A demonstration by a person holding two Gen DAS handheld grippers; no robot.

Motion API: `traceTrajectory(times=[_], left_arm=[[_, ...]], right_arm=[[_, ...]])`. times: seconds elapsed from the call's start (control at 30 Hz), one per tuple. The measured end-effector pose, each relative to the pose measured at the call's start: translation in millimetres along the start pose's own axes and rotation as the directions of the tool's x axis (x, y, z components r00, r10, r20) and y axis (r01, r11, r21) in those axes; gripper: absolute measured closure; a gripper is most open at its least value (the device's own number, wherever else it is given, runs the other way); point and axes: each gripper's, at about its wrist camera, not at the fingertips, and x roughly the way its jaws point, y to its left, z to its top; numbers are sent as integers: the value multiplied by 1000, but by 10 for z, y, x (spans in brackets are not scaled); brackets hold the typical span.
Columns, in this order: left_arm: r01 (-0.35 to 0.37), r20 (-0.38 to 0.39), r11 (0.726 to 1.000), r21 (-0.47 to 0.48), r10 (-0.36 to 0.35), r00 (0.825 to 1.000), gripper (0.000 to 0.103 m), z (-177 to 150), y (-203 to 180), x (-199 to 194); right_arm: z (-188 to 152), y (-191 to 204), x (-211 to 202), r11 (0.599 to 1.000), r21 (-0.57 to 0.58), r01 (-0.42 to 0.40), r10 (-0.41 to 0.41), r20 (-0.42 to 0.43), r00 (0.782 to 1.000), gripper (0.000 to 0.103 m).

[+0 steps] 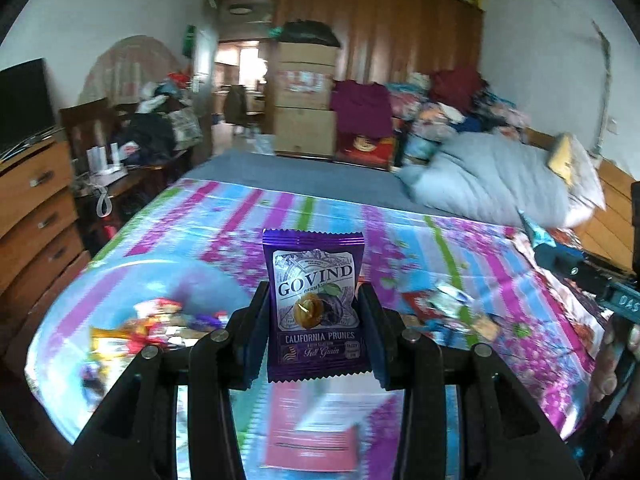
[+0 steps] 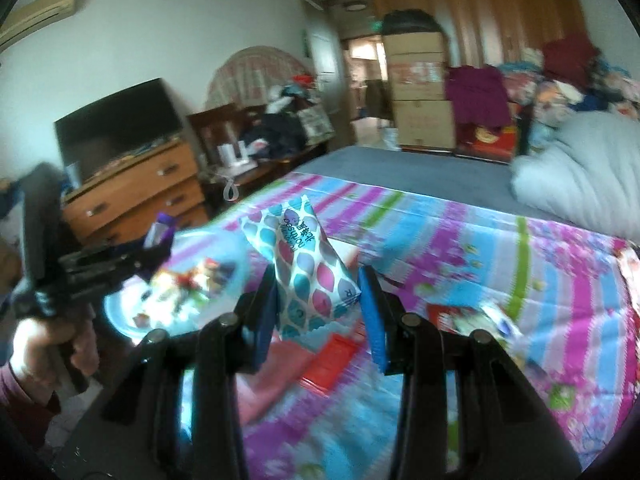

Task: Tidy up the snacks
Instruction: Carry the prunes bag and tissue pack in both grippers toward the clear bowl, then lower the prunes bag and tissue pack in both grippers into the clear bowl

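Left gripper (image 1: 316, 316): clamped on upright purple prune packet (image 1: 316, 304), held between pads.
Right gripper (image 2: 318, 304): pinching tilted teal-patterned snack packet (image 2: 310, 264).

A wide bed (image 1: 320, 216) fills the room, spread with a striped pink, blue and green sheet (image 1: 460, 248). Beyond the sheet, on the bed's far right, lies a bunched grey quilt (image 1: 480, 176). Left of the bed stands a wooden dresser (image 1: 36, 208) with a dark television (image 1: 24, 100) on top. Past the bed's far end, stacked cardboard boxes (image 1: 306, 96) stand against a tall wooden wardrobe (image 1: 380, 20). Right of the boxes, heaped clothes (image 1: 440, 100) pile up, a maroon garment (image 1: 362, 108) hanging in front.
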Motion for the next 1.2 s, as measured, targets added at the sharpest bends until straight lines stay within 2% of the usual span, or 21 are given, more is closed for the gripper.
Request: traceTrajectory(times=[0.3,0.53,0.73,1.2], left_arm=[[-112,-1,991,-68,112,994,59,-85,843,-145],[-160,-31,982,-100,158,987,59,-147,1282,-49],[-177,-59,978,-110,171,983,59,-173,1517,105],[-191,-150,975,-116,173,973,59,-261,1749,564]], right_arm=[[335,775,686,989,-59,-133,130,-56,990,63],[454,1248,1159,976,-117,-185,170,-127,977,63],[475,1373,1424,972,-114,-203,181,-181,967,63],[399,1494,1887,979,-58,-194,170,-284,944,63]])
